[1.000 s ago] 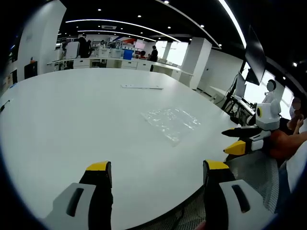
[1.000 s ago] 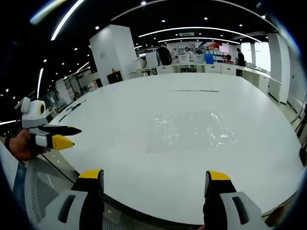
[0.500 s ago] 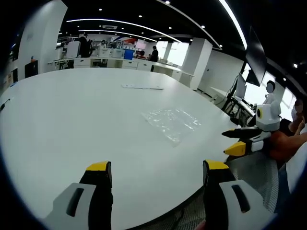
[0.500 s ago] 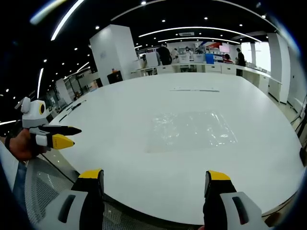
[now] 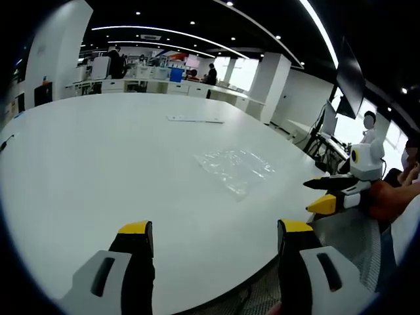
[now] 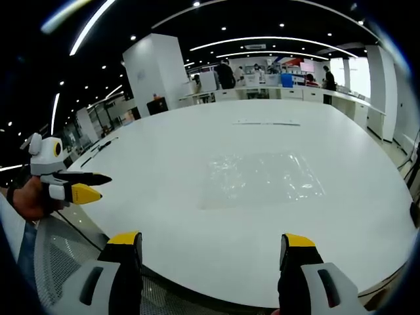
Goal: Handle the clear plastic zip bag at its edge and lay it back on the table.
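Bag [image 6: 260,178] lies flat on the desk [image 6: 164,151]; we bring the spread right hand-held gripper [image 6: 213,252] low to its near edge (thin film).

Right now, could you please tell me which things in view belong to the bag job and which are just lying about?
Part of the job:
- clear plastic zip bag, flat on the white round table
- left tool, open
- right tool, open

Lying about:
- thin flat strip further back on the table
- background desks
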The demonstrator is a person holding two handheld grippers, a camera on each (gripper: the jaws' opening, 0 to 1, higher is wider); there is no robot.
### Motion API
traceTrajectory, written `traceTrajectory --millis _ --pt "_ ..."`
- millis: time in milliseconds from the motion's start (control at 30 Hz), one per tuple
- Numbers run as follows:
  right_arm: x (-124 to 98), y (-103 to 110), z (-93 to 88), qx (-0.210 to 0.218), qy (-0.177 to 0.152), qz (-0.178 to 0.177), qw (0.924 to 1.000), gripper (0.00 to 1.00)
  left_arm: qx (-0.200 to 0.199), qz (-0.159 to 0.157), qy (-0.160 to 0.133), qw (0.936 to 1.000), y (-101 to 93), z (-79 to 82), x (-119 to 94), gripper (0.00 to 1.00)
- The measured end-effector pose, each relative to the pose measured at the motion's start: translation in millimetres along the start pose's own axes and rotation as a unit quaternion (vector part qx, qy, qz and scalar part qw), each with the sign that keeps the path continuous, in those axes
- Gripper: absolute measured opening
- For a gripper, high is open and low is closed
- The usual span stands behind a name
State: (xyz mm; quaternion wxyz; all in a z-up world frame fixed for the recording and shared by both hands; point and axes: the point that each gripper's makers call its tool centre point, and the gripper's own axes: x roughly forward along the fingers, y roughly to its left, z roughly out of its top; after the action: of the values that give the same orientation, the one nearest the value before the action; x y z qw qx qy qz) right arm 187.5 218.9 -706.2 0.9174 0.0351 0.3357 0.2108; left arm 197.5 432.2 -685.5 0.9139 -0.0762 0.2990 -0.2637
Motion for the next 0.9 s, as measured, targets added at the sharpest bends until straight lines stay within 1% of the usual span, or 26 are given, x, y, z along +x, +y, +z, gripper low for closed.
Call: traceTrajectory --millis 400,900 --pt "-2.3 2.6 2.1 0.000 -0.002 0.002 1.0000 0.87 0.001 -0.002 0.000 1.0000 -2.7 1.0 -1.1 0.77" --pt "-1.2 2.8 -0.6 0.000 0.002 0.003 1.0000 0.86 0.004 -0.004 0.006 1.0000 -3.2 -1.4 -0.2 0.76"
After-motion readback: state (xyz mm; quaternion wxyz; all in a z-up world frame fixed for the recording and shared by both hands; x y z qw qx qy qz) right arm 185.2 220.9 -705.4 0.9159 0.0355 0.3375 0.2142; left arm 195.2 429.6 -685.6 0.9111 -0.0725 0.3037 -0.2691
